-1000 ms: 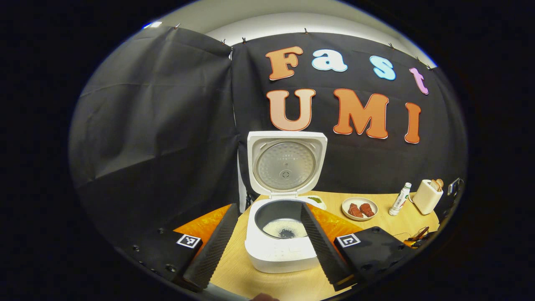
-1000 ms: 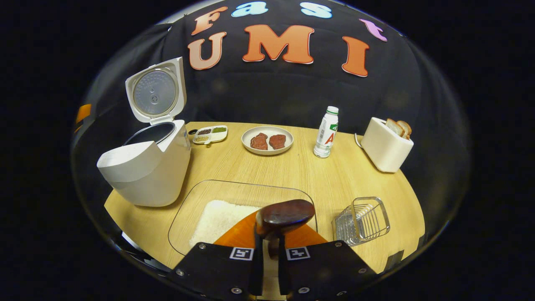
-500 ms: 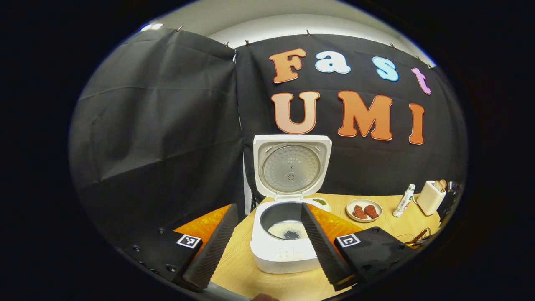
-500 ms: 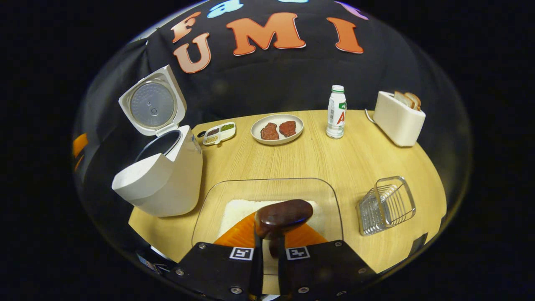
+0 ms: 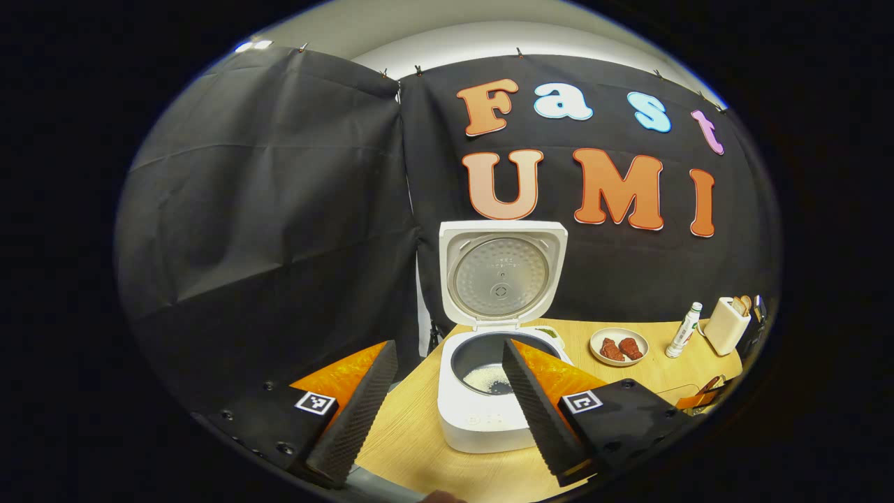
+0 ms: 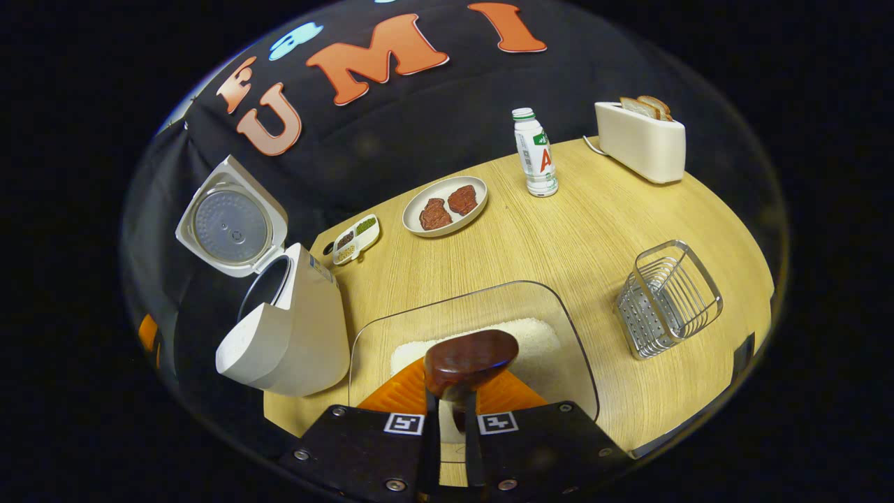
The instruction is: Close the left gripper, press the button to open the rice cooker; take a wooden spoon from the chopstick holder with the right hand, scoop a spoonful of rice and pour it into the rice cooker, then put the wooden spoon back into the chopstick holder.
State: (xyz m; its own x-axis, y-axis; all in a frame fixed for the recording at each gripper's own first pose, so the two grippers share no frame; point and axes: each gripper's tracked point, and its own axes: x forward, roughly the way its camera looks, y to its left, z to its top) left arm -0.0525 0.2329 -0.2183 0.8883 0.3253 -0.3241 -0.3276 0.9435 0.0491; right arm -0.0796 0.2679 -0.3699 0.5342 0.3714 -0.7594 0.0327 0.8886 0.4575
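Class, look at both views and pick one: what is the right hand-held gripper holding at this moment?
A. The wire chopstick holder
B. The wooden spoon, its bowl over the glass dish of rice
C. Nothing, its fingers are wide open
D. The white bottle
B: in the right gripper view the right hand-held gripper has its fingers closed on the handle of the wooden spoon, whose dark bowl sits above the glass dish holding rice.

left gripper view: low, facing rice cooker (image 5: 489,391) | right gripper view: high, tilted, over table (image 6: 594,237) | shared: cooker, table
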